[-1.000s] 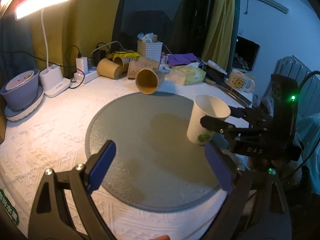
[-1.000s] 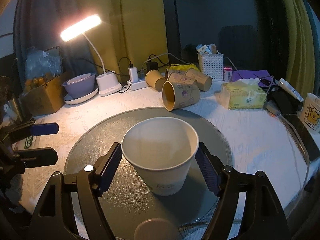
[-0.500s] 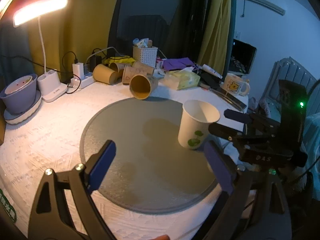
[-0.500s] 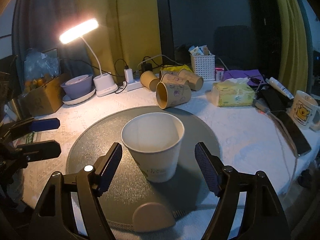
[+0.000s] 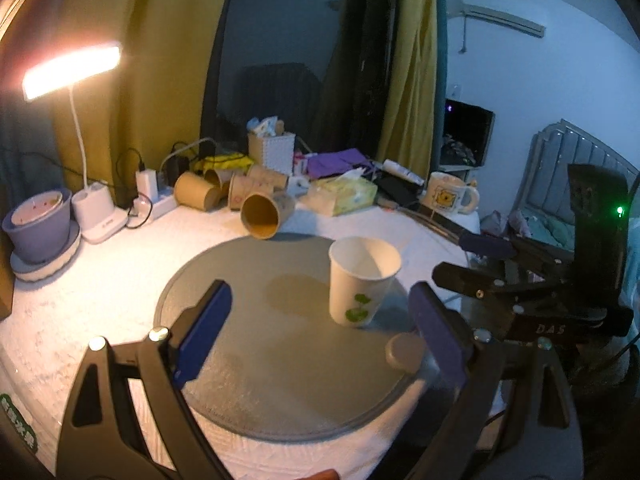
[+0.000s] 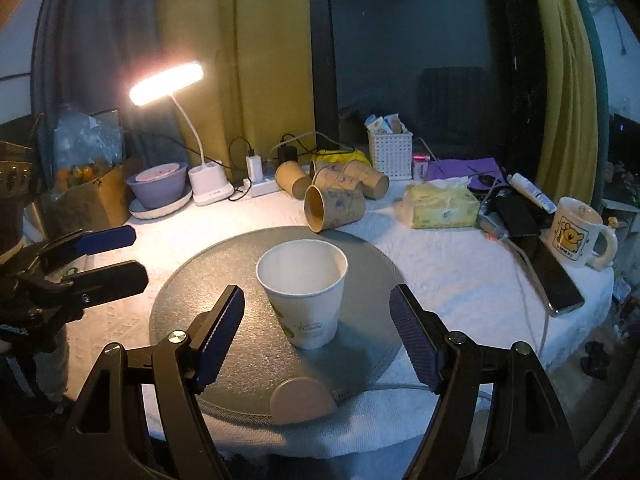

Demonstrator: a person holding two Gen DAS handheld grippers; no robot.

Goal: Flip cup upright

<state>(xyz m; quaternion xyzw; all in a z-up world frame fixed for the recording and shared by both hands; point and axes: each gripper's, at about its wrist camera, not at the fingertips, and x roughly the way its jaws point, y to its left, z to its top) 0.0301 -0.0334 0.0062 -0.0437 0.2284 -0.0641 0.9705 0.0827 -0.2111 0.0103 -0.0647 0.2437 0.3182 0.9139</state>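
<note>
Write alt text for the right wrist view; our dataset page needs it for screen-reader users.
A white paper cup stands upright on a round grey mat, just beyond the open right gripper, untouched. Brown paper cups lie on their sides behind it beside a lit desk lamp; the left gripper is at the left edge.

A lit white gooseneck desk lamp (image 6: 168, 84) throws warm light over the worktop (image 6: 452, 280), which is covered in a white textured cloth. Mustard-yellow curtains (image 6: 272, 60) hang behind it, on either side of a dark window pane (image 6: 408, 40) that shows only night. A round grey mat (image 5: 280, 344) lies on the cloth. To the right, a pale bluish wall (image 5: 540, 92) carries a white wall-mounted air conditioner (image 5: 502, 20). Below it stand a dark switched-off screen (image 5: 468, 136) and a grey ribbed radiator (image 5: 588, 152). The room beyond the lamp's reach is dim.
</note>
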